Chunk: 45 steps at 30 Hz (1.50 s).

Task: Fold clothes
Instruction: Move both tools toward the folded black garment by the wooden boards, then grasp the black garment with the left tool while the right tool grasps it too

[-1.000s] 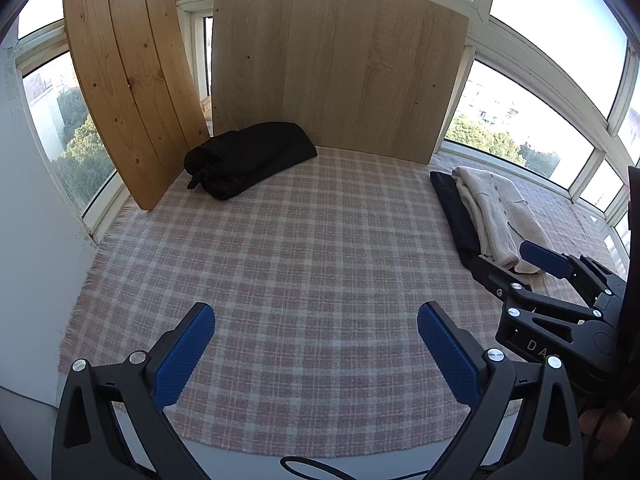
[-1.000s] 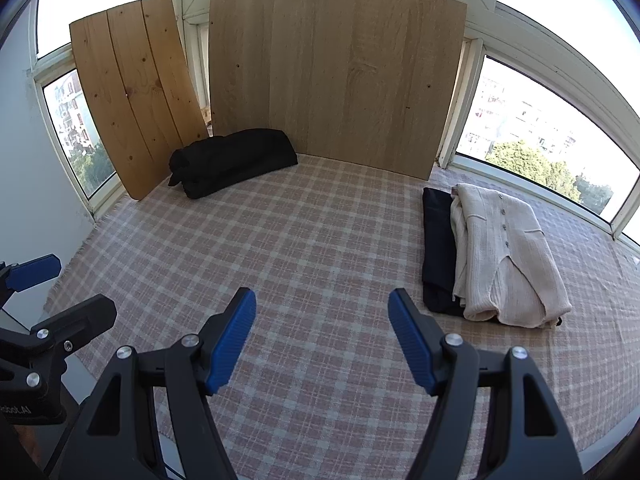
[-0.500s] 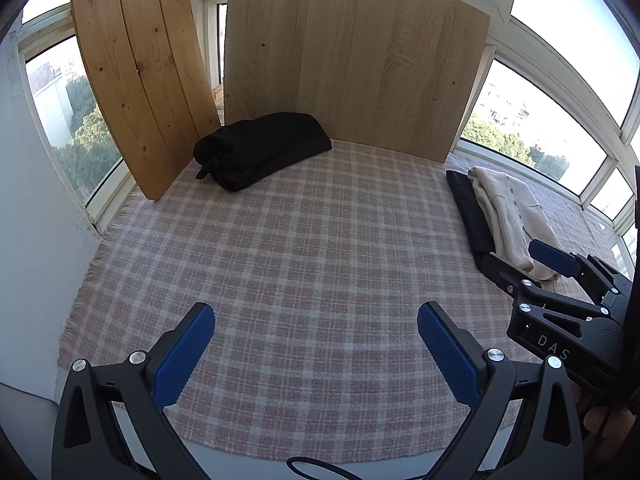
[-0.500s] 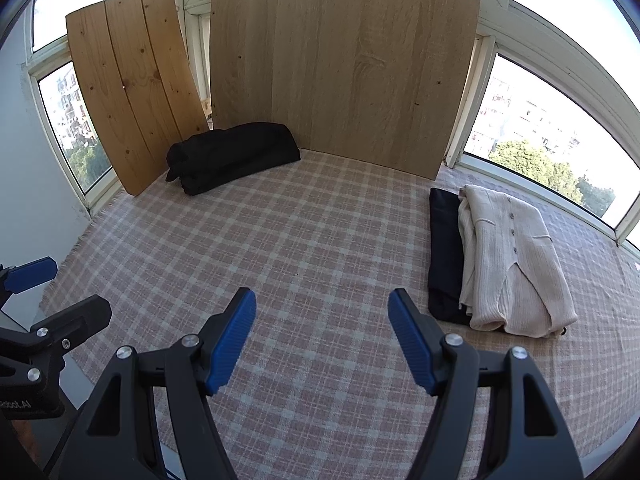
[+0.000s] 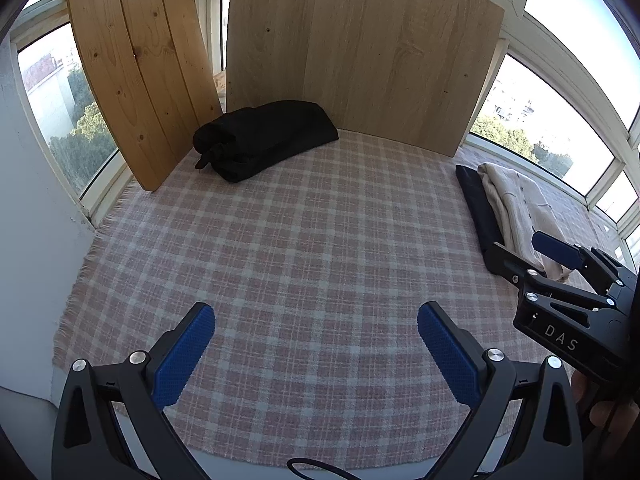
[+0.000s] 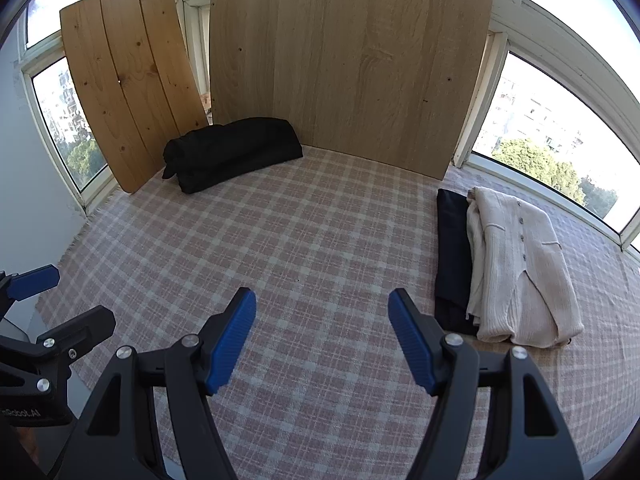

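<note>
Over the last second both cameras have crept forward and tipped down a little: the black bundle and the boards behind it sit larger and lower than they did, and the right-hand stack has slid toward the edge of the left view. Nothing on the cloth itself has shifted.

The left gripper hangs over the near edge of the plaid cloth with its fingers wide and nothing between them. The right gripper is the same, fingers spread and bare, just left of the stack.

The clothes lie in two places. At the far left, against the boards, is the black bundle, rolled or loosely folded (which one is hard to tell at this range). At the right, a cream cardigan lies folded on top of a dark garment, also folded flat. The middle of the cloth between them holds nothing.

That small advance reads as an approach, but toward what is not settled. The scene fits either a fold about to be made on the black bundle, or folded pieces already laid aside with the grippers merely drifting.
</note>
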### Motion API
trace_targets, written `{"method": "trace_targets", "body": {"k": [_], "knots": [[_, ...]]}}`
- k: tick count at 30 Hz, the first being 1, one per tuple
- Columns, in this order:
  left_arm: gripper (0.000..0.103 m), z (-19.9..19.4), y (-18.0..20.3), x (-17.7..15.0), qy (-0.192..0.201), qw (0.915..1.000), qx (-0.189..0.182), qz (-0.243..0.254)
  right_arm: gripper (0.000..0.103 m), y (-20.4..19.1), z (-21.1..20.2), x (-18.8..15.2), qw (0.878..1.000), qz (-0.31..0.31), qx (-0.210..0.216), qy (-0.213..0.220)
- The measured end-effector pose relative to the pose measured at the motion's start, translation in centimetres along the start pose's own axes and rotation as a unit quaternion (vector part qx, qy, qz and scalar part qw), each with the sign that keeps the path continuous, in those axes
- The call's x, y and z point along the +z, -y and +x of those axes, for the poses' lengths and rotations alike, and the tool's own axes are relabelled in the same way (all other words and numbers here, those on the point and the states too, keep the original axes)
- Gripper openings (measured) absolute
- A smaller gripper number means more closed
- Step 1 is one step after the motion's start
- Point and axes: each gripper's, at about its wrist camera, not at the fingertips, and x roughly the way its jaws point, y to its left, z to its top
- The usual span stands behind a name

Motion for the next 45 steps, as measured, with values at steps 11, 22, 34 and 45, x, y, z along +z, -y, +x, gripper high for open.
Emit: {"method": "trace_targets", "body": {"k": [11, 22, 34, 45], "knots": [[0.102, 1.6, -2.0, 1.1, -0.010, 0.9996, 0.017, -0.022, 0.068, -0.7, 2.1, 2.2, 1.000, -0.025, 0.008, -0.003], [0.102, 3.8, -5.0, 3.5, -0.004, 0.9982, 0.039, -0.045, 0.068, -2.5, 5.7, 5.0, 0.997, -0.076, 0.019, -0.001], [0.102, 6.4, -8.9, 8.2, 0.022, 0.9959, 0.062, -0.063, 0.068, -4.2, 10.7, 9.2, 0.993, -0.109, 0.035, 0.000], [0.102, 10.5, -10.8, 10.9, 0.018, 0.9932, 0.081, -0.082, 0.068, -5.0, 15.3, 12.3, 0.992, -0.120, 0.045, -0.005]]}}
